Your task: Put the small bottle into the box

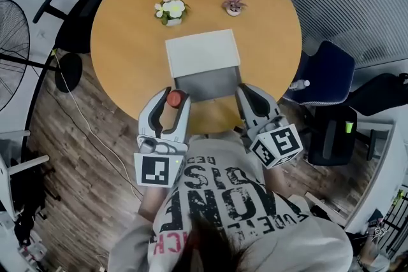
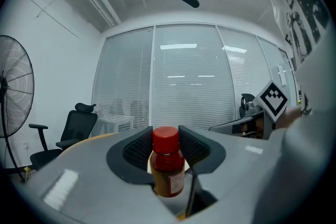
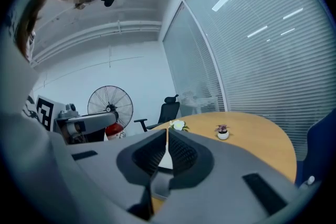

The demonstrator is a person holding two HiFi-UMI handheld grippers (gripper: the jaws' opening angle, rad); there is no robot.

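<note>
L gripper (image 1: 176,96) clamps the small amber, red-capped bottle (image 2: 168,165) just short of the white-and-grey box (image 1: 203,54) on the round wooden table (image 1: 127,28), R gripper (image 3: 167,149) pinched together, empty; carry step, next prob. fwd over box, then release.

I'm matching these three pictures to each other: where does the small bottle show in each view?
Head view: small bottle, lower centre, between the left gripper's jaws.
Left gripper view: bottom centre, clamped, red cap up.
Right gripper view: only a red bit, mid-left.
Shared landmark: the standing fan.
</note>
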